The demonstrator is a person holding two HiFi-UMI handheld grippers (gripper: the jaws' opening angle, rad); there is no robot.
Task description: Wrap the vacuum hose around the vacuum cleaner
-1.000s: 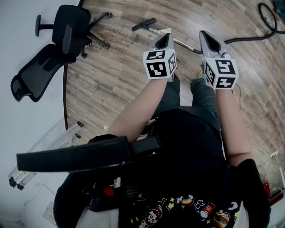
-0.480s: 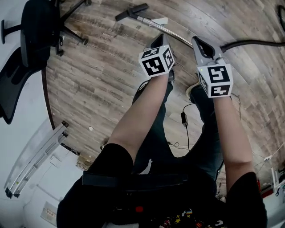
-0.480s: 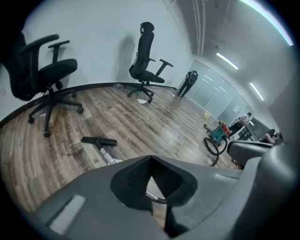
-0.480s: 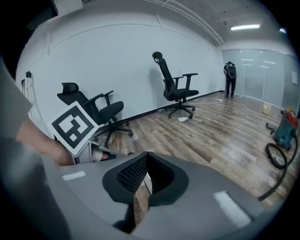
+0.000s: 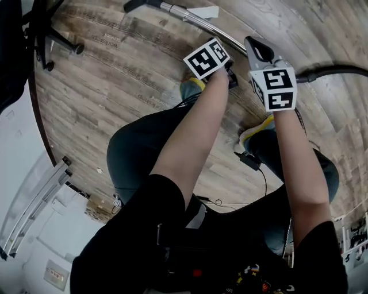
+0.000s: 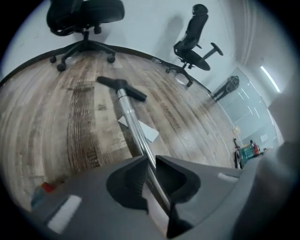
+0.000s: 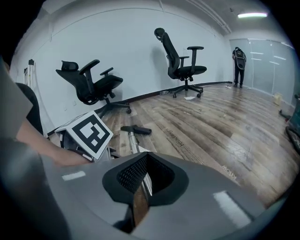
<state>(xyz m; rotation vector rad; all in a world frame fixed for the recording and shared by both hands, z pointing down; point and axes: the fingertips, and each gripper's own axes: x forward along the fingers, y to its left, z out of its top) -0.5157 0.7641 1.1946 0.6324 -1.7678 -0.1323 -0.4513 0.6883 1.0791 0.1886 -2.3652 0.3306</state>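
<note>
Two fingers of the left gripper (image 6: 149, 159) clamp the wand (image 6: 132, 123); the right gripper (image 7: 146, 155) is closed, open floor (image 6: 65, 117) around.

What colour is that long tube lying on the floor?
The tube is shiny silver with a black head; clearest in the left gripper view.

Tally, floor and hands

Two office chairs, one chair (image 7: 91, 82) mid-left and one chair (image 7: 180, 58) top centre in my right gripper view. One vacuum wand (image 6: 133, 122), one black hose (image 5: 339, 70), one sheet of paper (image 5: 204, 11). Two grippers of mine, left gripper (image 6: 151, 157) and right gripper (image 7: 147, 153), with two marker cubes, one cube (image 5: 207, 57) left and one cube (image 5: 274, 89) right.
</note>
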